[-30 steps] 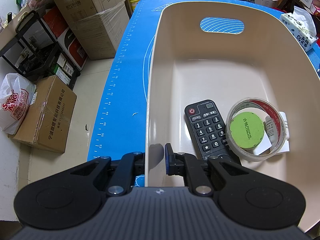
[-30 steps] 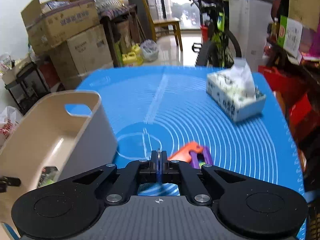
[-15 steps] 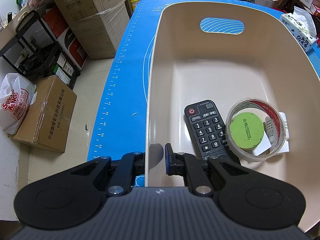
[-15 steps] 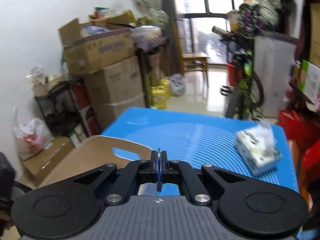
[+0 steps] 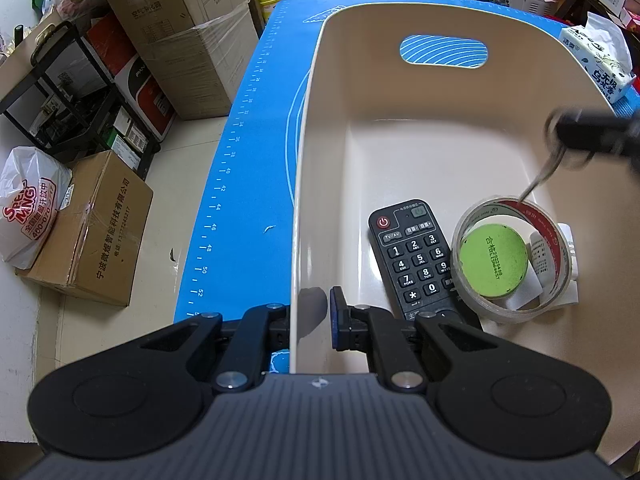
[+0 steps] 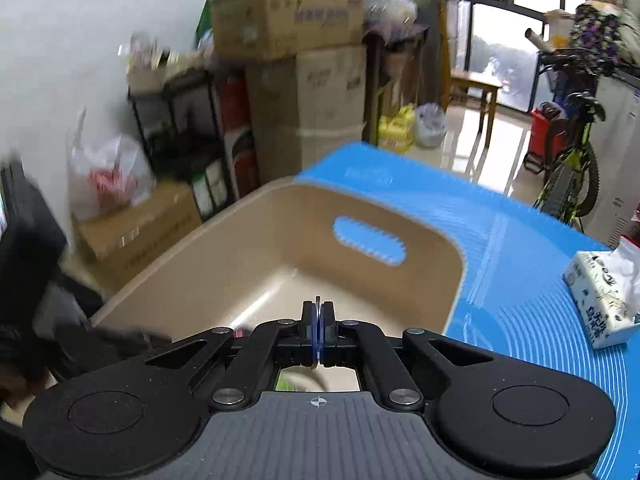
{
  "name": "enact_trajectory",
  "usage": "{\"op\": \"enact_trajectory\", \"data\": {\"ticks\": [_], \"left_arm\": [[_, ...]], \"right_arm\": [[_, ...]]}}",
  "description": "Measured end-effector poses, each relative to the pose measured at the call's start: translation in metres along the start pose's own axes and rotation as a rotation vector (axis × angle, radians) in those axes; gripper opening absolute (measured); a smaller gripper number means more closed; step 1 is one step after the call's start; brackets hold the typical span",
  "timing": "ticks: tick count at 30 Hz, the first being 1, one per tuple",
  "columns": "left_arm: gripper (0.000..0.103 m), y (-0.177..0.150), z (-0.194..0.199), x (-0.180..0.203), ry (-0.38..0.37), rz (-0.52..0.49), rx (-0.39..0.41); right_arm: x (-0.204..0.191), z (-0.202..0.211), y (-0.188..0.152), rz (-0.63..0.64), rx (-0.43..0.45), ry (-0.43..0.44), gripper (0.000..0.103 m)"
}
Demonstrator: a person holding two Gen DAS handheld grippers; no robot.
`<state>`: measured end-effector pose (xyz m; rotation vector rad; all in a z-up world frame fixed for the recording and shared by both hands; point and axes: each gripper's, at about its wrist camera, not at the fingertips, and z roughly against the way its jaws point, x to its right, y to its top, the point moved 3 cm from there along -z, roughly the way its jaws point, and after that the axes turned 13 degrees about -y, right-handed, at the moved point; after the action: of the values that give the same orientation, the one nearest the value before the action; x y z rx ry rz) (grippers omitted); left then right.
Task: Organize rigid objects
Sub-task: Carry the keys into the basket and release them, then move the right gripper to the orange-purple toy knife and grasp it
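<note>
A beige bin [image 5: 320, 128] stands on the blue mat. Inside lie a black remote [image 5: 416, 256], a clear tape roll [image 5: 516, 260] and a round green disc [image 5: 493, 261]. My left gripper [image 5: 310, 328] straddles the bin's left wall near its near corner, one finger outside and one inside, with a gap at the inner pad. My right gripper [image 6: 318, 336] is shut on a thin metal piece [image 6: 318, 304] and hangs over the bin [image 6: 280, 240]. In the left wrist view it [image 5: 592, 136] shows blurred at the right, the thin metal piece [image 5: 540, 180] dangling above the tape roll.
A tissue pack [image 6: 600, 300] lies on the mat [image 6: 520, 260] right of the bin; it also shows in the left wrist view [image 5: 600, 64]. Cardboard boxes [image 5: 92, 232], a black shelf and bags crowd the floor to the left. A bicycle [image 6: 572, 168] stands beyond the table.
My right gripper has swung left from the open mat to over the bin, carrying the thin metal piece. It now shows in the left wrist view. The left gripper has not moved.
</note>
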<state>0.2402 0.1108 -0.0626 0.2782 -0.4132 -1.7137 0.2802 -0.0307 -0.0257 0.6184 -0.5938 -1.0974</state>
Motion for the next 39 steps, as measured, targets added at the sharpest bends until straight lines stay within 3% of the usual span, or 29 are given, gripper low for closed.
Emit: {"op": "enact_trajectory", "data": {"ticks": [7, 10, 14, 16, 22, 26, 33, 39], "left_arm": [[0.012, 0.0, 0.0, 0.0, 0.002, 0.001, -0.001], [0.012, 0.0, 0.0, 0.001, 0.003, -0.001, -0.001], [0.012, 0.0, 0.0, 0.001, 0.003, -0.002, -0.001], [0.012, 0.0, 0.0, 0.001, 0.003, -0.001, -0.001], [0.012, 0.0, 0.0, 0.001, 0.002, -0.001, -0.001], [0.012, 0.0, 0.001, 0.001, 0.002, -0.001, -0.001], [0.012, 0.0, 0.001, 0.002, 0.004, -0.003, 0.0], [0.012, 0.0, 0.001, 0.003, 0.01, -0.007, -0.003]], "right_arm": [[-0.017, -0.021, -0.019, 0.05, -0.121, 0.003, 0.013], [-0.018, -0.02, -0.017, 0.056, -0.127, 0.004, 0.017], [-0.005, -0.009, -0.011, 0.008, -0.092, 0.014, 0.048], [0.006, -0.001, -0.006, -0.008, -0.061, 0.008, 0.059], [0.047, 0.019, 0.005, -0.048, 0.01, -0.062, 0.071], [0.084, 0.018, 0.0, -0.078, 0.012, -0.142, 0.081], [0.141, -0.02, -0.043, -0.106, -0.111, -0.26, 0.084], [0.168, -0.059, -0.084, -0.122, -0.217, -0.294, 0.084]]}}
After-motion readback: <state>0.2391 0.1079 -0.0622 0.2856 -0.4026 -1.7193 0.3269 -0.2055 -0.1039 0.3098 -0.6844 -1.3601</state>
